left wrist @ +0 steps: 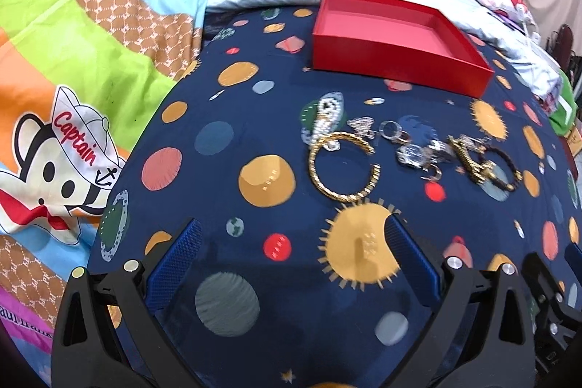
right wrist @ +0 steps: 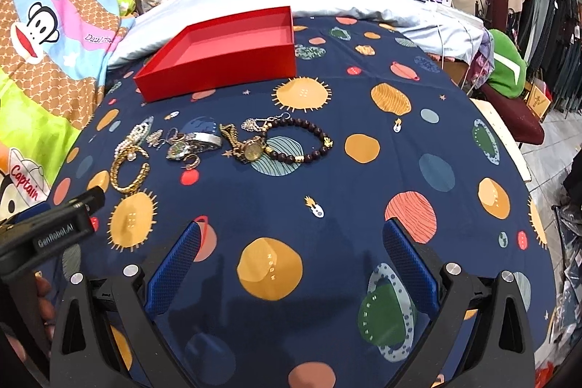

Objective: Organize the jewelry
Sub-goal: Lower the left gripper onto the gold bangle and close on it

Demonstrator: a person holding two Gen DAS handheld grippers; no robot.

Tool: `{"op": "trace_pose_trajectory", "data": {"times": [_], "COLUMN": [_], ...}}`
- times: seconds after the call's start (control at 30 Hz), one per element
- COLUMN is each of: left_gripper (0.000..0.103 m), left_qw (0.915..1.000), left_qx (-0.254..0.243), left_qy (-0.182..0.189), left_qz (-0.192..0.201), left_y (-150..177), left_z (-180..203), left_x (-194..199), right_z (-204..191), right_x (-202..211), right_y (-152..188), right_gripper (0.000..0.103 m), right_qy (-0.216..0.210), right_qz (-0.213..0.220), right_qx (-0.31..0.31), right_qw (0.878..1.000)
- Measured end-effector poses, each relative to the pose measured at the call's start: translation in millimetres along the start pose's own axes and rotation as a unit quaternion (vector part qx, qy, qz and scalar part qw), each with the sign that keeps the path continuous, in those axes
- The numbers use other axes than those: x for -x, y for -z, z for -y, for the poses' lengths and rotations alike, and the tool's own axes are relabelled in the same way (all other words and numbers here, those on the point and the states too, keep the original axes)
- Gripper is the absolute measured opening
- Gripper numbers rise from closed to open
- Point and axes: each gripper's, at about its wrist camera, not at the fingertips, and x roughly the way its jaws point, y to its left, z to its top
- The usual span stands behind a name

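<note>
The jewelry lies in a loose row across the middle of both views on the navy planet-print sheet (right wrist: 363, 188): a gold bangle (left wrist: 342, 166) at the row's left end, a silver watch (right wrist: 203, 139), a gold watch (right wrist: 251, 148) and a dark bead bracelet (right wrist: 305, 140) at its right end. The red box (right wrist: 225, 53) sits beyond them toward the top, apart from the row, with nothing visible inside. Bare sheet fills the lower half of each frame. The left gripper (left wrist: 291, 264) and right gripper (right wrist: 287, 264) hover above it, both spread wide, holding nothing.
</note>
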Motion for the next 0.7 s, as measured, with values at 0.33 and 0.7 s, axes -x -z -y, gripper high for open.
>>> {"op": "trace_pose_trajectory", "data": {"times": [0.33, 0.7], "left_gripper": [0.098, 0.074], "left_qw": [0.9992, 0.9985], "left_qx": [-0.011, -0.027], "left_qy": [0.034, 0.045], "left_qz": [-0.016, -0.019], "left_y": [-19, -29], "left_z": [19, 28], "left_x": [-41, -62], "right_z": [6, 6], "right_x": [-29, -45], "right_y": [-11, -21], "right_gripper": [0.098, 0.098], "right_qy": [0.0, -0.002], "right_qz": [-0.02, -0.028], "right_qx": [-0.007, -0.011], "right_qw": [1.0, 1.0]}}
